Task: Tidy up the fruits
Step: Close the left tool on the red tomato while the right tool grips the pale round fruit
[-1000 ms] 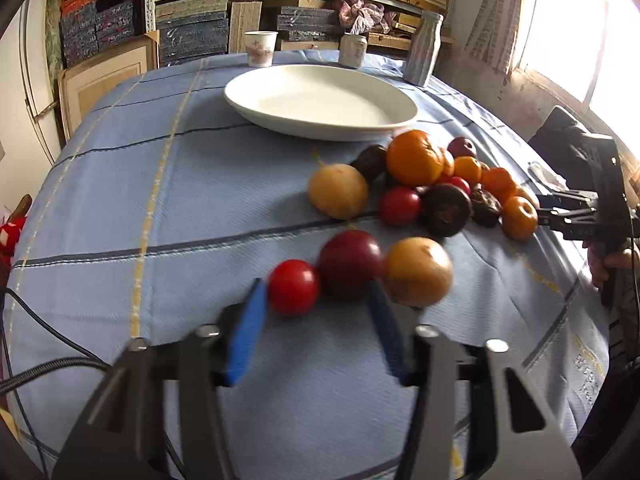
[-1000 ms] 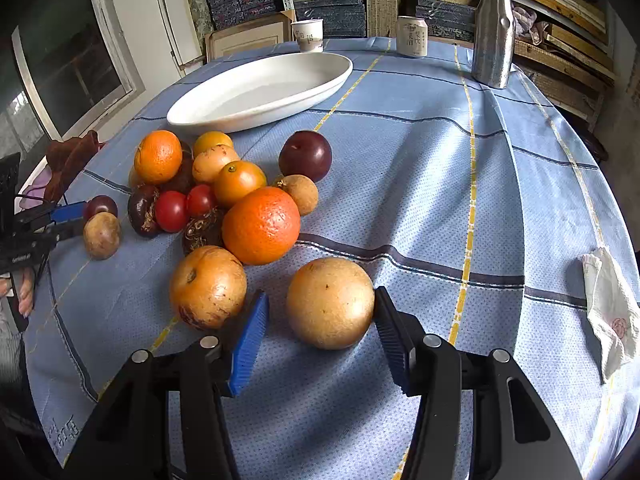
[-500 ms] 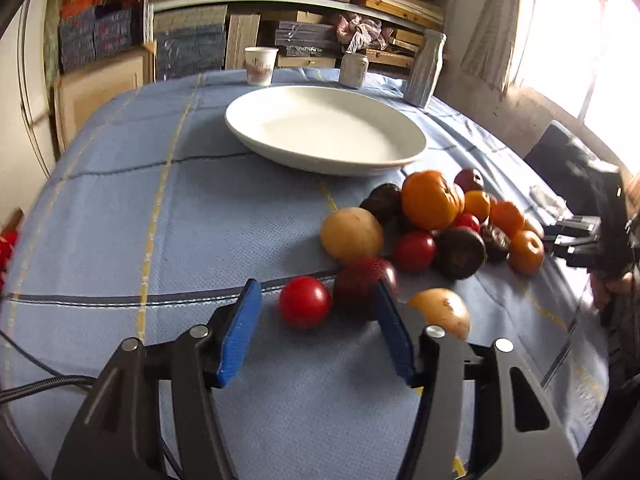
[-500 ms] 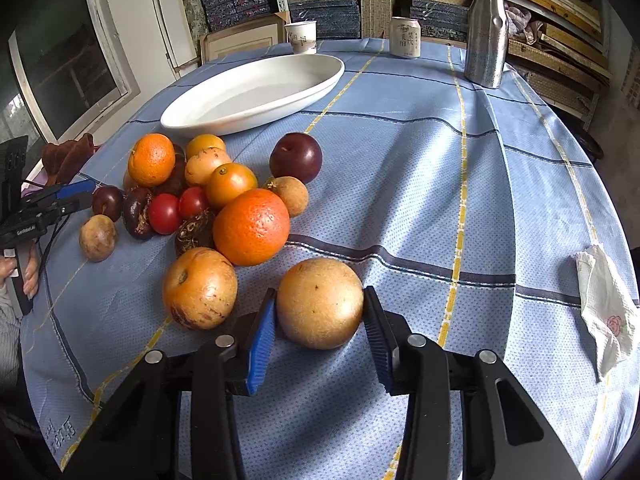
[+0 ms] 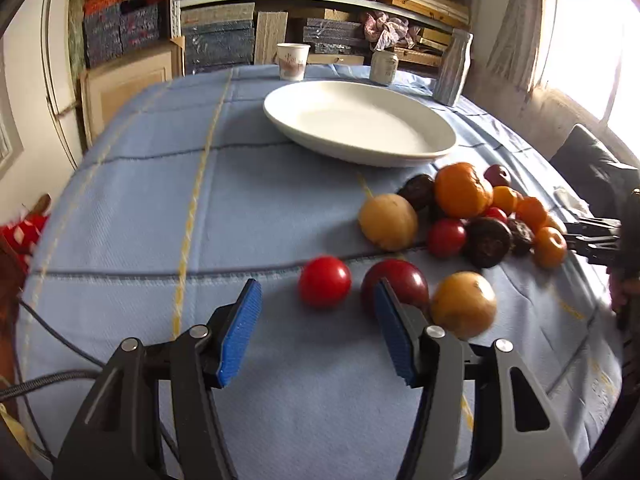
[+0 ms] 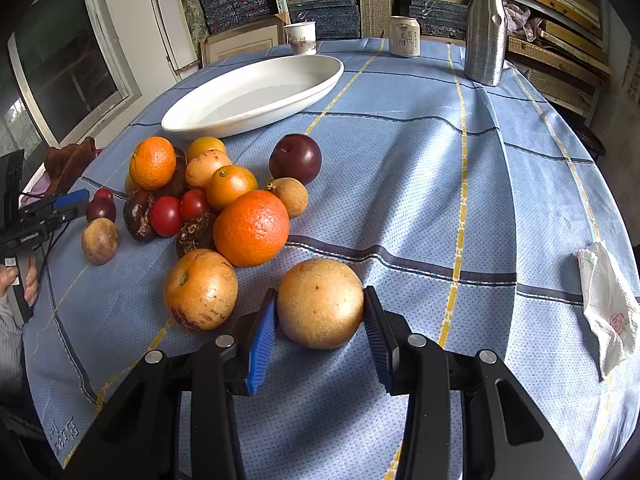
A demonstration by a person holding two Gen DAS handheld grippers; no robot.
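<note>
Right tool (image 6: 320,320) clamped on a golden-brown round fruit (image 6: 320,303), both blue pads pressed against its sides, fruit resting on the blue checked cloth of the table (image 6: 460,184). Just to its left, an orange-brown speckled fruit (image 6: 201,289); behind that, a big orange (image 6: 251,228) at the front of a heap of small oranges, red tomatoes and dark wrinkled fruits. Dark red plum (image 6: 295,158) at the far side of the heap, near the rim of a white oval dish (image 6: 256,92) — dish holding no fruit. Paper cup (image 6: 300,38), can (image 6: 404,36) and steel bottle (image 6: 484,28) at the far edge; crumpled napkin (image 6: 608,312) well off to the right.

Left tool (image 5: 316,304) released, jaws closing slightly, nothing pressed between the pads. Red tomato (image 5: 325,281) lying on the cloth just beyond the gap, touching neither pad. Dark red fruit (image 5: 396,283) partly hidden behind the right-hand pad, a yellow-brown fruit (image 5: 464,305) beside it — blurred. Pale yellow fruit (image 5: 388,222) further back at the near edge of the heap, white dish behind.
</note>
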